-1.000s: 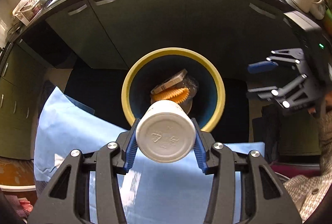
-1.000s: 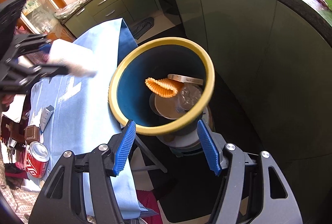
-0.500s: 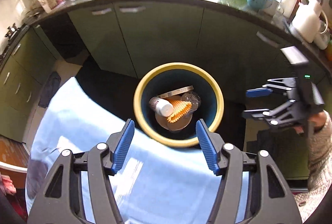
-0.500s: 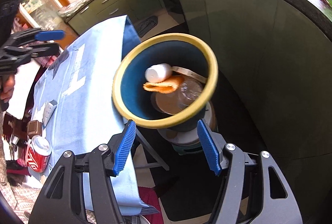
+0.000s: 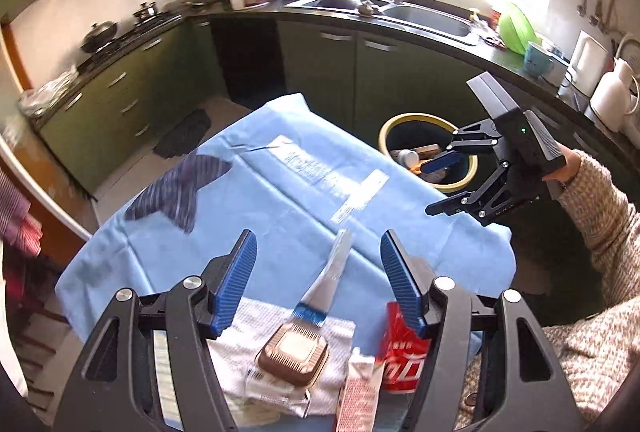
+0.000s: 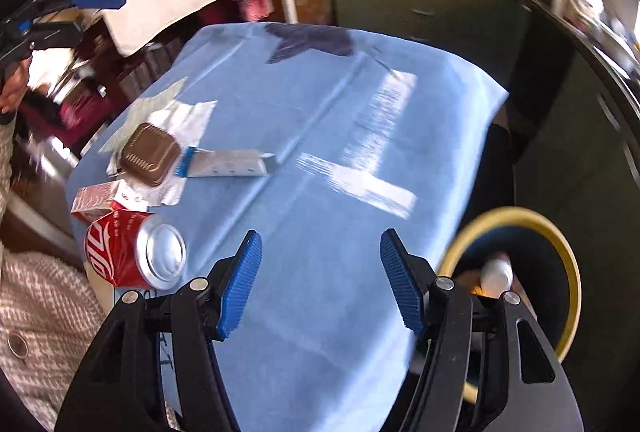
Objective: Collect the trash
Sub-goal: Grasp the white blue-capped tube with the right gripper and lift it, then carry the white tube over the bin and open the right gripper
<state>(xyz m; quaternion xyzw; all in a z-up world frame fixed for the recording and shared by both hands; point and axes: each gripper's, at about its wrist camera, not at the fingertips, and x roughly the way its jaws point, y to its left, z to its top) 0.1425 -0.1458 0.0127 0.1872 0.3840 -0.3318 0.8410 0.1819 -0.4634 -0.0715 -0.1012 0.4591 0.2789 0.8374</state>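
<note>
Released from the left tongs (image 5: 316,274), the white bottle (image 5: 408,155) now lies in the yellow-rimmed bin (image 5: 460,186) beside the blue-clothed surface (image 5: 248,216). Both left tongs, jaws just opened, and right tongs (image 6: 320,280) stand open and empty above the cloth, where a red soda can (image 6: 132,256), brown tray (image 6: 150,154) and foil wrapper (image 6: 228,162) remain.

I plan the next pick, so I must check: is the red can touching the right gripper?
Apart. The right wrist view shows the red can lying left of the right gripper, with bare blue cloth between them.
</note>
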